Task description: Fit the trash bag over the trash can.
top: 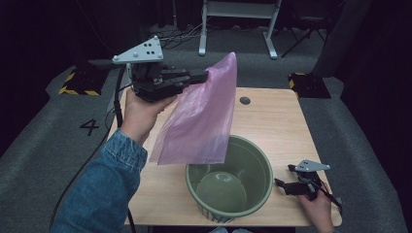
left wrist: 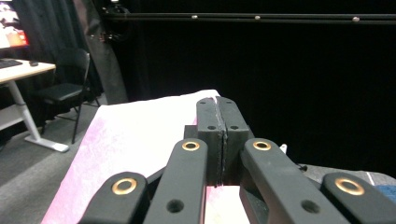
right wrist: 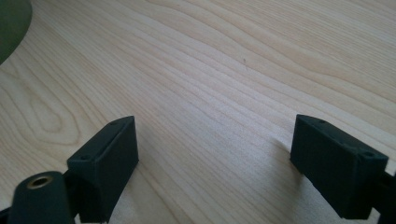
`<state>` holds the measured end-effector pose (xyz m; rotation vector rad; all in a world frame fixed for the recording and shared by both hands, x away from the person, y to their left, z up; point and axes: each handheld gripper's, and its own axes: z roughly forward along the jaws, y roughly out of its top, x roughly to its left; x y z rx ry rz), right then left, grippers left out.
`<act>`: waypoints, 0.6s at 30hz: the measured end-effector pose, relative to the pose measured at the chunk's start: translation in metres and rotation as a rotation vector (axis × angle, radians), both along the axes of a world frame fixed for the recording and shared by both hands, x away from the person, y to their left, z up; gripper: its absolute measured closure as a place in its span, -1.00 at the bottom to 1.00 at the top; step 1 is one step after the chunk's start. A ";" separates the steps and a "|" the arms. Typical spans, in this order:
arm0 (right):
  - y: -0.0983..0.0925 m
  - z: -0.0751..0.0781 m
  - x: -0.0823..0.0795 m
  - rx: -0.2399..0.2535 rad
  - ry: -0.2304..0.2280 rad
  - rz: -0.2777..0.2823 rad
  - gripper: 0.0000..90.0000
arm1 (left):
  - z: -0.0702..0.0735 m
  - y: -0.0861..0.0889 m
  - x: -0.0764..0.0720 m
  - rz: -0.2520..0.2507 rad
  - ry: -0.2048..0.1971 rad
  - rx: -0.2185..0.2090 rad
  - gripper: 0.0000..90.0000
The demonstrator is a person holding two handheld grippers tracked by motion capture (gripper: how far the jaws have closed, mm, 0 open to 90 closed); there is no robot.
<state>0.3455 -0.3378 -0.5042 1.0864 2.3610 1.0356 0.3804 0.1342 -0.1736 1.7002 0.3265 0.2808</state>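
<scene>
Overhead, the high view shows a pale wooden worktop (top: 272,121) on grey carpet in a dark room, with a white desk frame (top: 238,19) behind it. A green tub (top: 229,180) stands at the near edge of the worktop, with nothing visible inside it. The left gripper (top: 206,75) is held high over the far left corner, pointing level towards the right, jaws clamped on the top edge of a pink plastic bag (top: 199,121); the bag hangs slack, its lower corner overlapping the tub's rim in the picture. The right gripper (top: 278,183) rests low on the worktop just right of the tub.

The left gripper view shows its two pads pressed together with the pink film pinched between them, before a black curtain; a chair and desk stand to the left.

The right gripper view shows bare wood grain between its wide-apart jaws, which hold nothing, and the tub's edge at the upper left corner.
</scene>
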 end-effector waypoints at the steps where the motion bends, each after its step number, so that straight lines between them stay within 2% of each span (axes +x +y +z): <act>1: 0.000 0.000 0.000 0.000 0.000 0.000 -0.66 | 0.000 0.000 0.000 0.000 0.000 0.000 0.98; 5: 0.000 0.000 0.000 0.000 0.000 0.003 -0.66 | -0.005 -0.015 -0.002 -0.015 0.002 0.011 0.98; 7: 0.000 0.000 0.000 -0.001 -0.002 0.005 -0.66 | -0.009 -0.026 -0.004 -0.040 0.007 0.014 0.98; 8: 0.000 0.000 0.000 -0.001 -0.002 0.006 -0.66 | -0.009 -0.026 -0.004 -0.040 0.007 0.014 0.98; 13: 0.000 0.000 0.000 -0.001 -0.002 0.007 -0.66 | -0.015 -0.048 -0.010 -0.059 -0.007 0.039 0.98; 18: 0.000 0.000 0.000 -0.001 -0.002 0.010 -0.66 | -0.018 -0.057 -0.011 -0.061 -0.012 0.050 0.98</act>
